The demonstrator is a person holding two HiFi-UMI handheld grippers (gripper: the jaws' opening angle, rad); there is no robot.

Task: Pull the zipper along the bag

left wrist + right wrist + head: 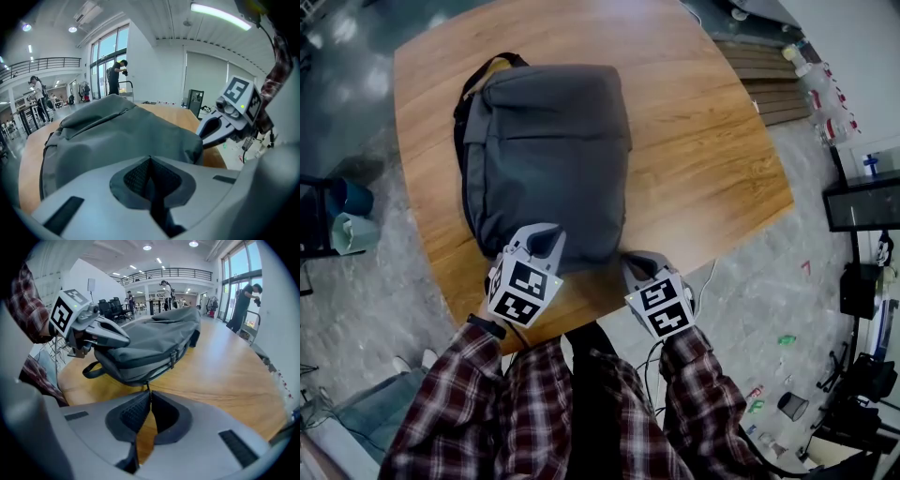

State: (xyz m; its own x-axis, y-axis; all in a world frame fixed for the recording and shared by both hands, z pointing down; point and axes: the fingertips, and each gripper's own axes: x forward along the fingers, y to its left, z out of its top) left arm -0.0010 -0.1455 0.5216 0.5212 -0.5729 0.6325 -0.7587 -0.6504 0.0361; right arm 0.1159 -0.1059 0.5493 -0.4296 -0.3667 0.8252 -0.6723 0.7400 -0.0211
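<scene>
Grey bag [546,159] flat on wooden table [703,141]; zipper pull [147,385] at near edge, pinched by right hand-held gripper [149,393].

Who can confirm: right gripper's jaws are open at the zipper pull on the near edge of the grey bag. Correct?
Not quite. The right gripper's jaws are shut, not open. The right gripper view shows them closed on the zipper pull at the near edge of the grey bag.
</scene>
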